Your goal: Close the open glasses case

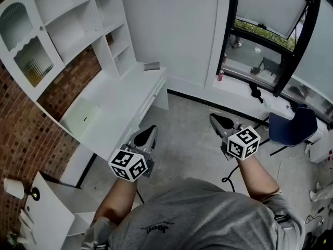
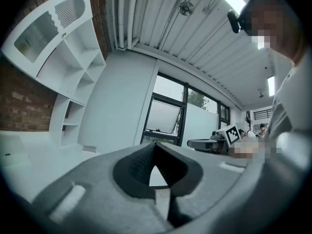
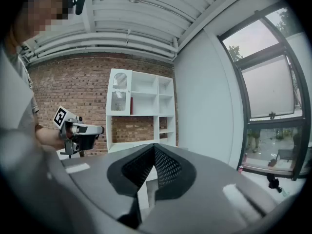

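Observation:
A small grey case [image 1: 152, 65] lies at the far end of the white desk [image 1: 119, 100]; it is too far off to tell whether its lid is up. It shows as a small grey shape [image 2: 89, 148] in the left gripper view. My left gripper [image 1: 149, 133] is held in the air above the floor, near the desk's front edge, jaws shut and empty [image 2: 155, 146]. To its right my right gripper [image 1: 217, 120] is also shut and empty [image 3: 154, 148]. Both are well short of the case. Each gripper view shows the other gripper: the right [image 2: 214, 143], the left [image 3: 80, 133].
White shelving [image 1: 78, 20] stands over the desk against a brick wall [image 1: 21, 134]. A pale green pad [image 1: 80, 116] lies on the desk. A window [image 1: 270, 20] with a red can [image 1: 220, 75] on its sill is at the right. A blue chair [image 1: 294, 126] and floor cables [image 1: 231, 178] are nearby.

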Action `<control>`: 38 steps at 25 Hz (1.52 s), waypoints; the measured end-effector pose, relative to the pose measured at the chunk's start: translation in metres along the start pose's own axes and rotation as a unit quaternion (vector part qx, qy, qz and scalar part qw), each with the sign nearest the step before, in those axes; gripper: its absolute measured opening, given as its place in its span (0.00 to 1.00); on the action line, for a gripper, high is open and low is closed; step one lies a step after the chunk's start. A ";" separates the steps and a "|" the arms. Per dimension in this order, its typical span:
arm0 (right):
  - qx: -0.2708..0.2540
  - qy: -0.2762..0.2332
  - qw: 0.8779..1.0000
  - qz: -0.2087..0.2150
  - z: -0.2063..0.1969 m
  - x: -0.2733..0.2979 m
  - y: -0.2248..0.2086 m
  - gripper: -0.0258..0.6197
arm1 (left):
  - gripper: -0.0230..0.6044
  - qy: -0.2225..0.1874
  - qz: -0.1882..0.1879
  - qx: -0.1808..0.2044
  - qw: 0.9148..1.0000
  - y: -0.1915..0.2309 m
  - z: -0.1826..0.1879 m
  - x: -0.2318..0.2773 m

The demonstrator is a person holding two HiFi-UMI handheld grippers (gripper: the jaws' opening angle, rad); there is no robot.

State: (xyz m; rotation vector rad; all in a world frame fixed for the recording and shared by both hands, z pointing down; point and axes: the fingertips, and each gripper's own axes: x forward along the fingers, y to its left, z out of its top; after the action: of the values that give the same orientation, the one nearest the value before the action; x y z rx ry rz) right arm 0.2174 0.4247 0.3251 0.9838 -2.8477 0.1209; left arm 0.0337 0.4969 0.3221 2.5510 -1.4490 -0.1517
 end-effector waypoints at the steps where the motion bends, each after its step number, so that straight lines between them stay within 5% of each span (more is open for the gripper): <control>1: -0.001 0.000 1.000 0.000 0.000 0.001 0.000 0.05 | 0.03 0.000 0.000 0.000 1.000 0.000 0.000 0.000; 20: 0.017 -0.018 1.000 -0.009 0.006 -0.009 -0.017 0.05 | 0.03 -0.001 0.004 0.006 1.000 -0.007 0.000 0.009; 38: -0.006 -0.016 1.000 0.021 0.011 -0.082 -0.096 0.05 | 0.03 -0.023 0.028 0.006 0.999 -0.097 -0.012 0.076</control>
State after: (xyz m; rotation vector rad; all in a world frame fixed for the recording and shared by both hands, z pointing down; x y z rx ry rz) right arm 0.3391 0.3982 0.3060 0.9336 -2.8957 0.0933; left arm 0.1563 0.4820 0.3129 2.5307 -1.5407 -0.1948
